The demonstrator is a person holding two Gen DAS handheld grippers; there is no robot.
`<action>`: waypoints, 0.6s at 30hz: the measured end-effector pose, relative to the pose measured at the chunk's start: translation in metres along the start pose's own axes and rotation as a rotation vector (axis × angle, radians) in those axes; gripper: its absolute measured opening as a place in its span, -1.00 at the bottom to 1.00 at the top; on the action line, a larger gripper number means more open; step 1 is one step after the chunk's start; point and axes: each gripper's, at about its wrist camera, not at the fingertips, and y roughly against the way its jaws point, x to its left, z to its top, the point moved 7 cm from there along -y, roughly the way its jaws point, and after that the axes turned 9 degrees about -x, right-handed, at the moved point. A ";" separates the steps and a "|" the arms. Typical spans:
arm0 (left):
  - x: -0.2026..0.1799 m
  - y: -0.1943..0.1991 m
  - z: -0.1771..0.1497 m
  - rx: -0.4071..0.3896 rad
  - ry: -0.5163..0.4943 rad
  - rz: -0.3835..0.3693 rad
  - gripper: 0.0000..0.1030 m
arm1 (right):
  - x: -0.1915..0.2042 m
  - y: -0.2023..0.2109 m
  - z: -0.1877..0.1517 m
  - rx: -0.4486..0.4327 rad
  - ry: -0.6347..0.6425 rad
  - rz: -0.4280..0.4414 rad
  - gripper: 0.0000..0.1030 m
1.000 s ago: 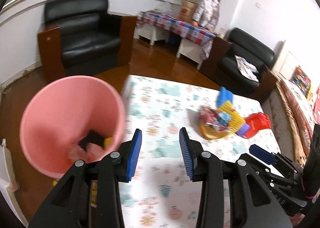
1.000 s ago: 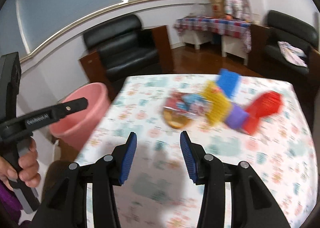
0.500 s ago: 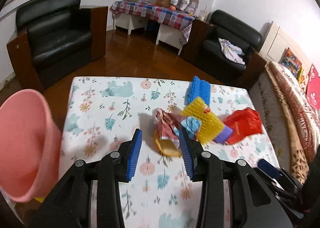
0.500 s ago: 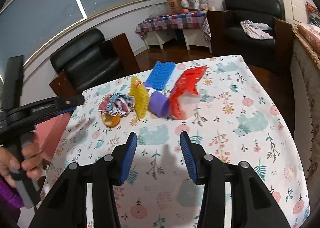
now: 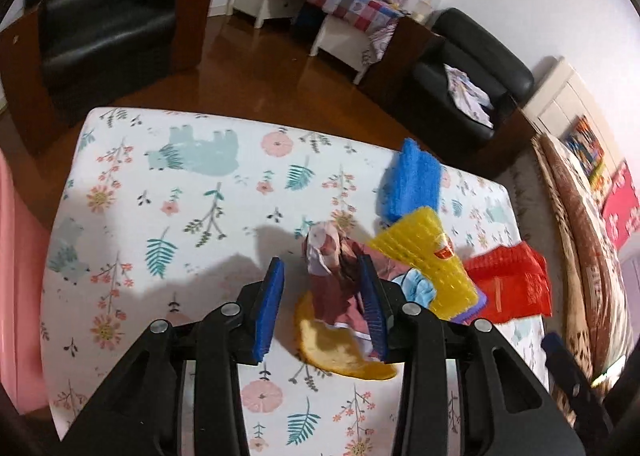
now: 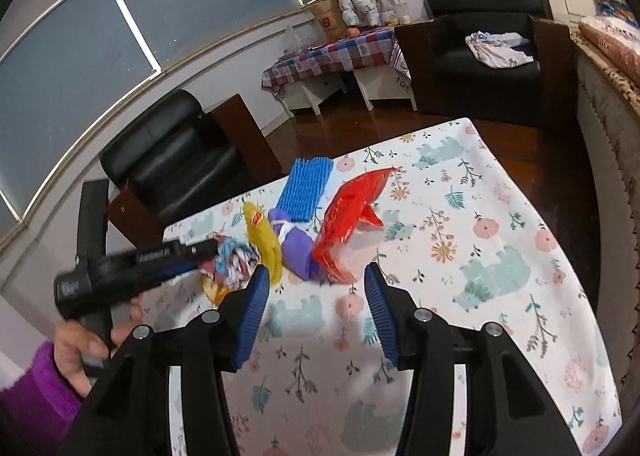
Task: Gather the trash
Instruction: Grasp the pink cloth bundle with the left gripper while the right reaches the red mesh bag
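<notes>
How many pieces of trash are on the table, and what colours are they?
Blue foam net: 1
Yellow foam net: 1
Red foam net: 1
Purple foam piece: 1
Crumpled wrapper, reddish and multicoloured: 1
Orange peel: 1
Total: 6 on the floral table, though something small could be hidden under the pile.

Bright indoor light, fisheye-warped edges

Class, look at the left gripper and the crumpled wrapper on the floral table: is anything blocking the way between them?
Nothing visible does. The left gripper is open with its blue pads either side of the crumpled reddish plastic wrapper, which lies over the orange peel. The yellow foam net sleeve lies beside it, outside the jaws.
</notes>
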 end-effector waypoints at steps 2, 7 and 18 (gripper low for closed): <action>-0.004 0.004 -0.003 -0.004 -0.029 -0.011 -0.63 | -0.001 -0.007 0.001 0.011 -0.013 0.004 -0.05; -0.009 0.020 -0.006 -0.025 -0.039 -0.047 -0.75 | -0.004 -0.025 0.003 0.023 -0.054 0.005 -0.05; -0.006 0.063 -0.010 -0.062 0.002 -0.082 -0.76 | -0.015 -0.041 0.011 0.000 -0.071 -0.031 -0.47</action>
